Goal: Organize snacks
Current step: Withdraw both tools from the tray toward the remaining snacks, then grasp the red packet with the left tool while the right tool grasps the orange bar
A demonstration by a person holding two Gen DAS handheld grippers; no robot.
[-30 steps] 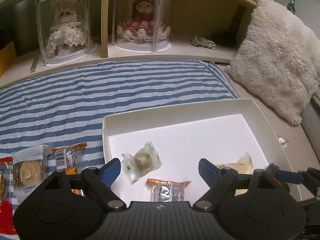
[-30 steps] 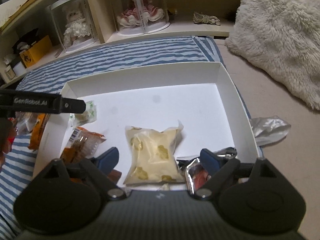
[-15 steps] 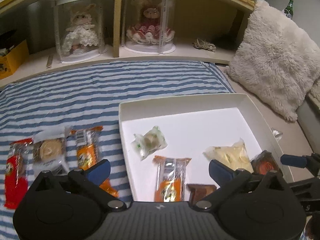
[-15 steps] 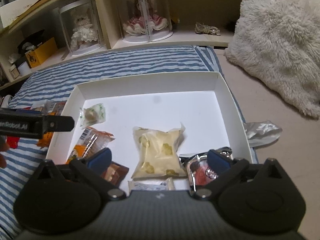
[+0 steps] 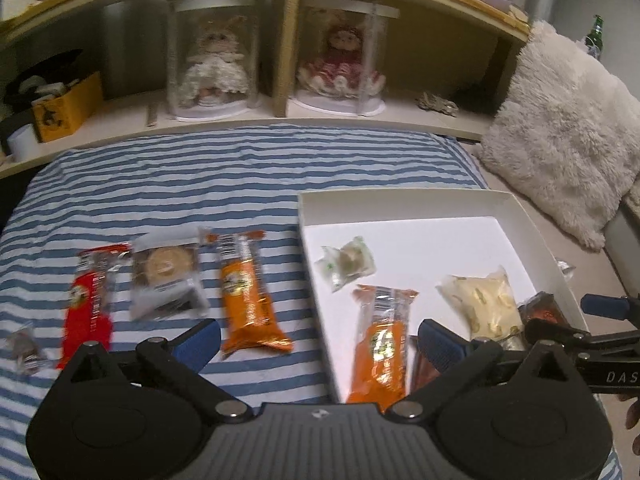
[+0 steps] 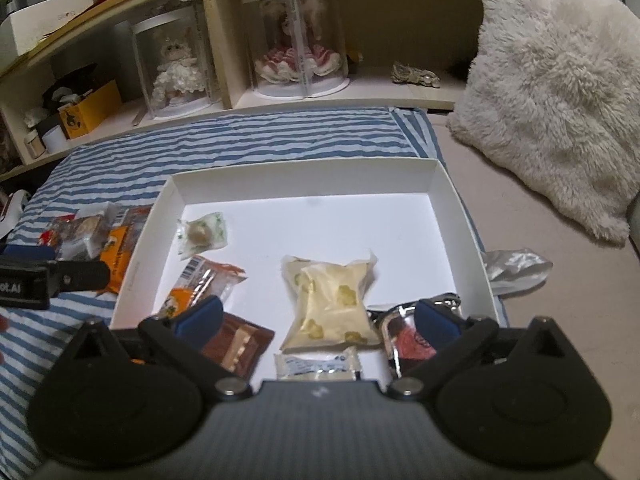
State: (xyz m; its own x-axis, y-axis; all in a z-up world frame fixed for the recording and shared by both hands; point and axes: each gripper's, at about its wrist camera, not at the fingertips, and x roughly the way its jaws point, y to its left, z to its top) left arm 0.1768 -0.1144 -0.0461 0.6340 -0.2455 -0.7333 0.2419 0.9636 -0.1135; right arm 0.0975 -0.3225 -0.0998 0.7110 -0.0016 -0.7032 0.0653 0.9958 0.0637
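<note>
Left wrist view first: the left gripper (image 5: 318, 340) sits at the bottom of the frame with its jaws spread wide and nothing between them. Right of centre is the white box (image 5: 400, 199) on the blue-striped bedspread (image 5: 200, 176). Inside it there's a small green-and-white wrapped sweet (image 5: 346, 263) up near the left wall, an orange snack bar (image 5: 380, 344) below it, and a pale yellow packet (image 5: 480, 304) towards the right. Outside the box, left of it on the stripes, a row of loose snacks: another orange bar (image 5: 246, 300), a round cookie in a clear wrapper (image 5: 166, 276), a red packet (image 5: 90, 308), and a tiny wrapped piece (image 5: 26, 350) at the far left edge. The right gripper (image 5: 600, 316) pokes in from the right edge.

Right wrist view: the right gripper (image 6: 316, 316) is also released, jaws wide apart, gripping nothing. The white box (image 6: 304, 172) fills the middle. Along the bottom of it are a brown chocolate packet (image 6: 236, 342), a small white sachet (image 6: 318, 364), and a shiny silver-and-red packet (image 6: 404, 336). An empty silver wrapper (image 6: 516, 266) lies just outside the box's right wall, with a fluffy white pillow (image 6: 552, 92) in the upper right.
</note>
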